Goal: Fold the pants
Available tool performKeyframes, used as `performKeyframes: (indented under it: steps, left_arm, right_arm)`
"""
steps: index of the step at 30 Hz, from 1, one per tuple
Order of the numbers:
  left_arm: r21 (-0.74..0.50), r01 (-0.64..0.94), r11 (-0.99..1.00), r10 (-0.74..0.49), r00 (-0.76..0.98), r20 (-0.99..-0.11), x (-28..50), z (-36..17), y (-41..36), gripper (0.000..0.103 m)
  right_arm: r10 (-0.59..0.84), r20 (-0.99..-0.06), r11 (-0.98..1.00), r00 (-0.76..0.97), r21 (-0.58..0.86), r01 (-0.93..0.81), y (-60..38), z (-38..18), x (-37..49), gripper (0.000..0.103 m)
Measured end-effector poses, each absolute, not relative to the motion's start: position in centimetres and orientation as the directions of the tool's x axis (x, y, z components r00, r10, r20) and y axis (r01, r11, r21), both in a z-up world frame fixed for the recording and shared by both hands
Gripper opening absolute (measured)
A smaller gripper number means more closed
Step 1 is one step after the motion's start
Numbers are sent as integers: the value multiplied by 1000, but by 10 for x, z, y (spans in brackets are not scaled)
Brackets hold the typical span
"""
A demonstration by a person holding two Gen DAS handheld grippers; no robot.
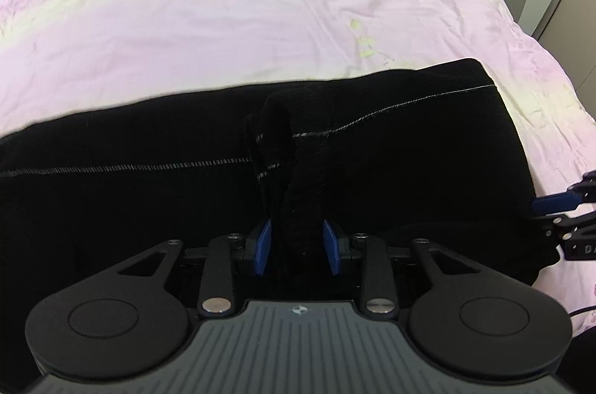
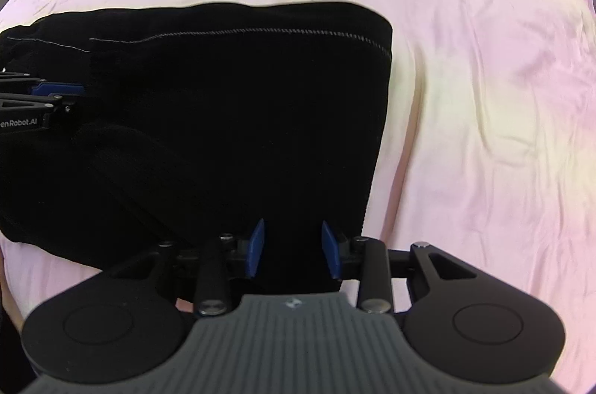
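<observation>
1. Across a pink bed (image 1: 260, 21), black pants (image 1: 111, 207) are lying folded; the left claw (image 1: 298, 246) is pinching a bunched ridge of fabric, likely for lifting.
2. Near the pants' (image 2: 242, 114) edge, the right claw (image 2: 293, 248) is gaping, fabric between its fingers, seemingly readying a matching grip.

Left gripper (image 1: 298, 246) pinched a raised bunch of the black pants (image 1: 391, 151) at lower centre; pink bedsheet (image 1: 223, 21) filled the upper frame, right gripper (image 1: 558, 207) poked in at right edge.
</observation>
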State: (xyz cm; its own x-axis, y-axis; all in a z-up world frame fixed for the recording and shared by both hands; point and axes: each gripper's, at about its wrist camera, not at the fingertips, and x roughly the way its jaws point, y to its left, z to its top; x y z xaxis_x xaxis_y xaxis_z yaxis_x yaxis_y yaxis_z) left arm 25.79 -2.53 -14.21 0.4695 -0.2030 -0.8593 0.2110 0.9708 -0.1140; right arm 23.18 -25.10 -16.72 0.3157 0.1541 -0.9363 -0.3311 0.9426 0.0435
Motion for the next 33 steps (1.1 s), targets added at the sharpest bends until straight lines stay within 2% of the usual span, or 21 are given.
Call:
performKeyframes:
  steps: [4,10,12,14,17,25,33]
  left_arm:
    - [-102,202,974,-187,462,-867,257,-150,-27,38]
    - [-69,207,976,-167,505,-847,243,-137,-29,43]
    - [-68,213,975,-173,522,-836,233,-129,-26,47]
    - [-69,206,976,-172,536,-827,221,-119,-20,55]
    - [-73,178,981,-158,528,-834,206,-109,-8,55]
    - [-81,20,997,-78,546,-834,165,-87,43,57]
    - [-129,-211,969,13,563,-826,145,-75,125,64]
  right_arm:
    - [146,-936,940,319,31,-340,-250,-183,231,31]
    - [120,-934,944,336,2,-330,-246,-178,225,31]
    - [102,-926,941,362,-29,-338,-238,-172,221,32]
    - [82,-915,939,395,-63,-339,-232,-165,213,32]
    - [100,-890,932,444,-72,-354,-220,-155,200,33]
    - [230,-857,891,462,-5,-454,-169,-146,165,36]
    - [313,-835,845,452,27,-535,-109,-145,153,36]
